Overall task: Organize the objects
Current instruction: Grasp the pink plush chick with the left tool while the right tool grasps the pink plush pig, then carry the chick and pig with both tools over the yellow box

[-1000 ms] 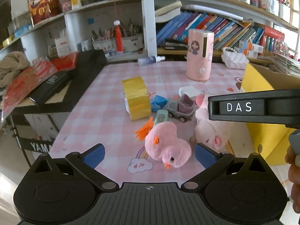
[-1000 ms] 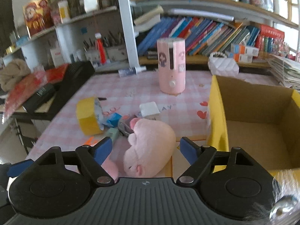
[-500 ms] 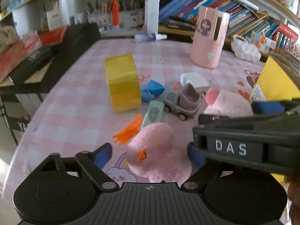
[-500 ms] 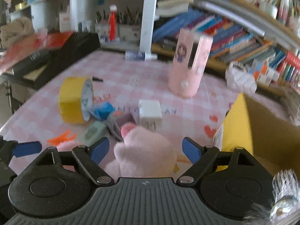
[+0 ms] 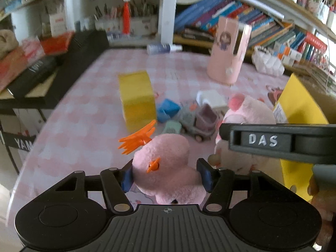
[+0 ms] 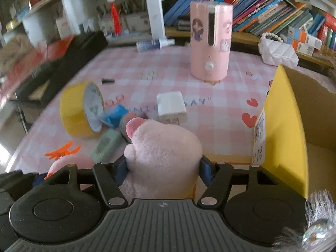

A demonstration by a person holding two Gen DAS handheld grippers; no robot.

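The left hand-held gripper [image 5: 166, 177] is closed narrowly on a pink plush chick [image 5: 166, 168], its 2 blue pads [image 5: 127, 177] pressing the toy's flanks; the chick's orange beak faces up and its orange comb [image 5: 136, 139] sticks out toward the far left. The toy sits at the near edge of the tabletop [image 5: 88, 109], right at the gripper's mouth.

Just to its right, the right hand-held gripper [image 6: 163, 168] clamps a pale pink plush pig [image 6: 163, 151] in the same way, both pads sunk into the fur at its sides. The pig's pink ear points away from the camera, and the toy fills the gap between the jaws. In the left wrist view this gripper's body crosses in front of the pig.

Beyond the 2 toys, around the middle of the tabletop, lies a loose cluster: a mint-green case [image 6: 106, 143], a small toy truck [image 5: 199, 120], a crumpled blue piece [image 6: 114, 115], a white charger block [image 6: 171, 107] and a roll of yellow tape [image 6: 80, 109] standing on its edge. Farther back a pink cylindrical humidifier [image 6: 210, 42] stands upright, and a spray bottle [image 6: 154, 43] lies on its side at the far edge.

Along the right edge sits an open yellow cardboard box [image 6: 281, 115], its near wall just beside the pig.
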